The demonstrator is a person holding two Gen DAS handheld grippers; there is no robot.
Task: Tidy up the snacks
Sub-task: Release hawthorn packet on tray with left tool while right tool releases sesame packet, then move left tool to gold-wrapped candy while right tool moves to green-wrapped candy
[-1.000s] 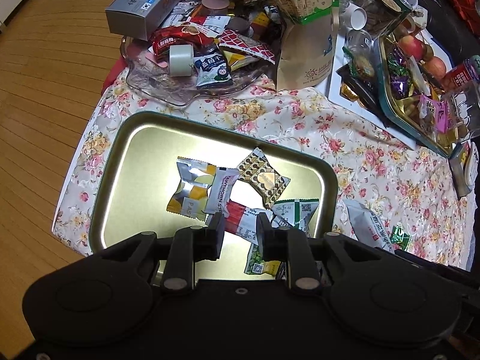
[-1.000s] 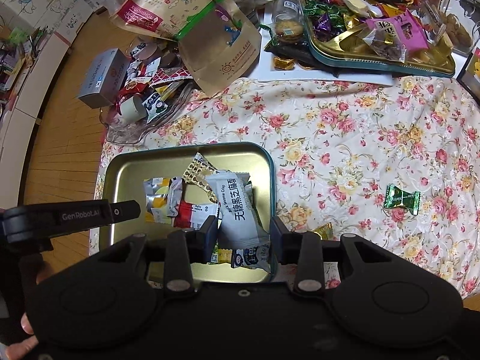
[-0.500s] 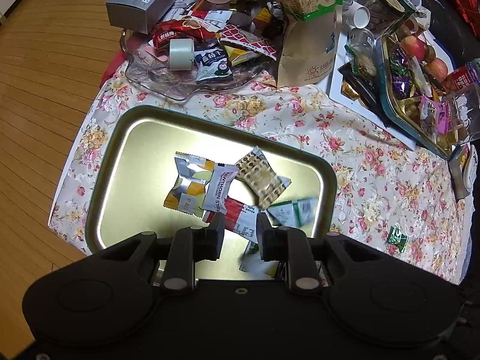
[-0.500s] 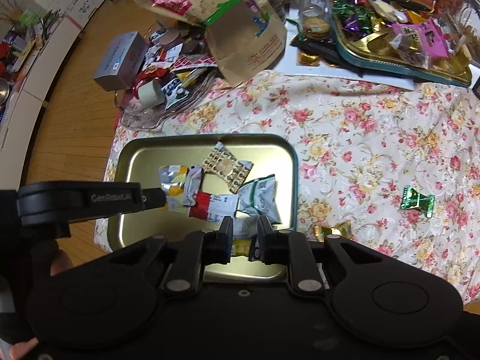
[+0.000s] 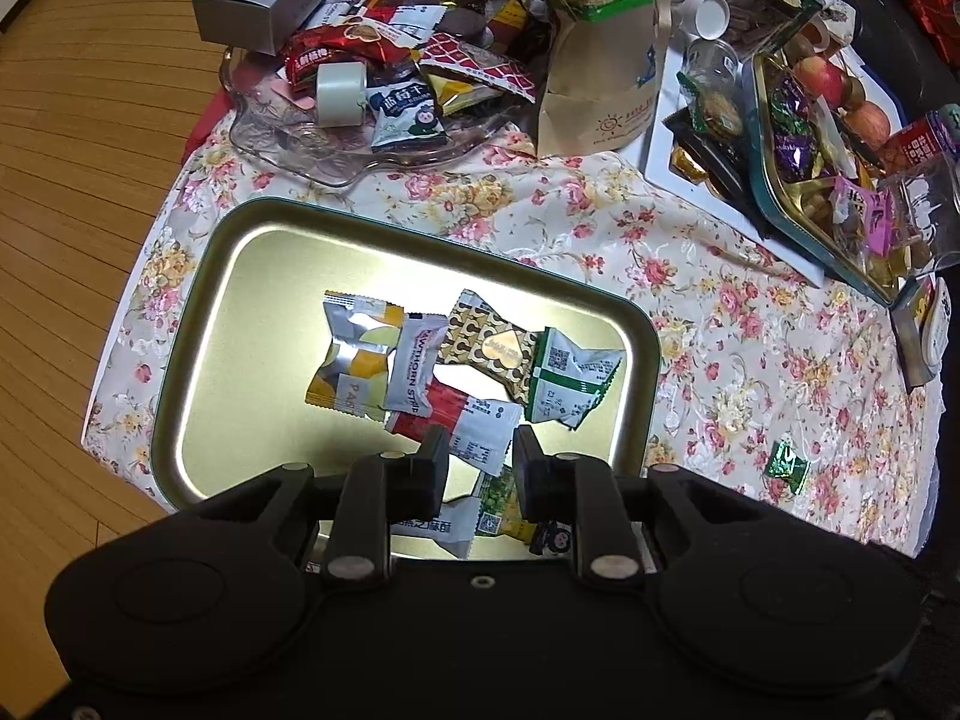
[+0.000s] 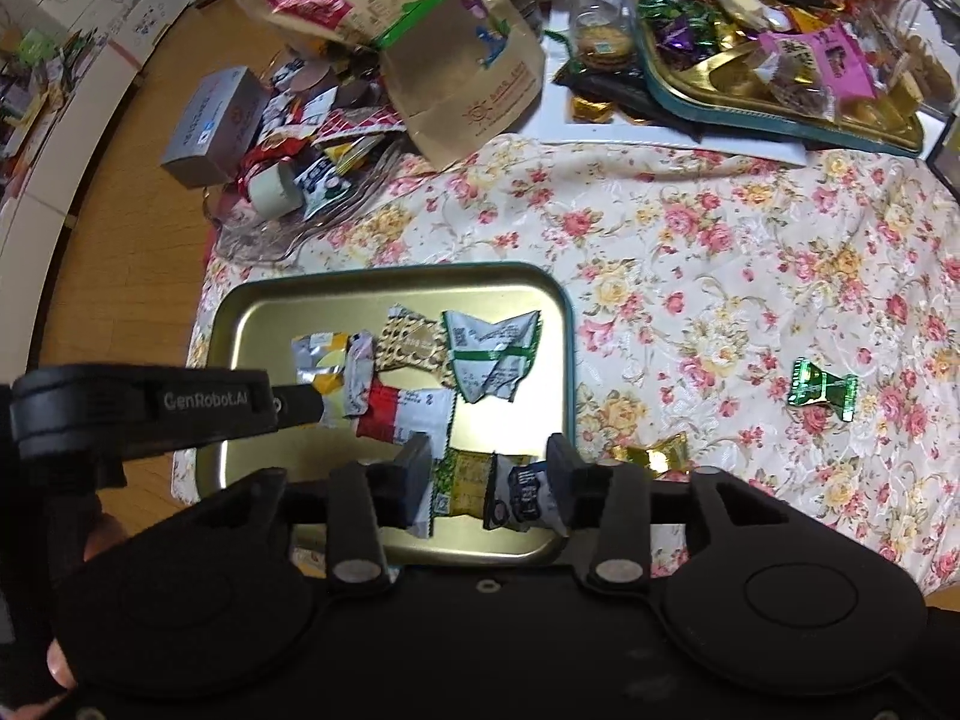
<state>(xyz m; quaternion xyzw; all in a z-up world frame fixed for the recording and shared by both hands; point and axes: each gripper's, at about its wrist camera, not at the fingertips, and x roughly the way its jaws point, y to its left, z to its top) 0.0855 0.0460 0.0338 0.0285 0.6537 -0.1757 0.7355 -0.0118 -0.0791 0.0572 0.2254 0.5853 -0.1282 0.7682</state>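
Only right wrist view shows gold candy (beside tray).

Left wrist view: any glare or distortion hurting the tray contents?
Left wrist: strong glare blows out the gold tray floor, packets such as the hawthorn strip packet still legible; fisheye bends the floorboards. Right wrist: milder glare on the tray.
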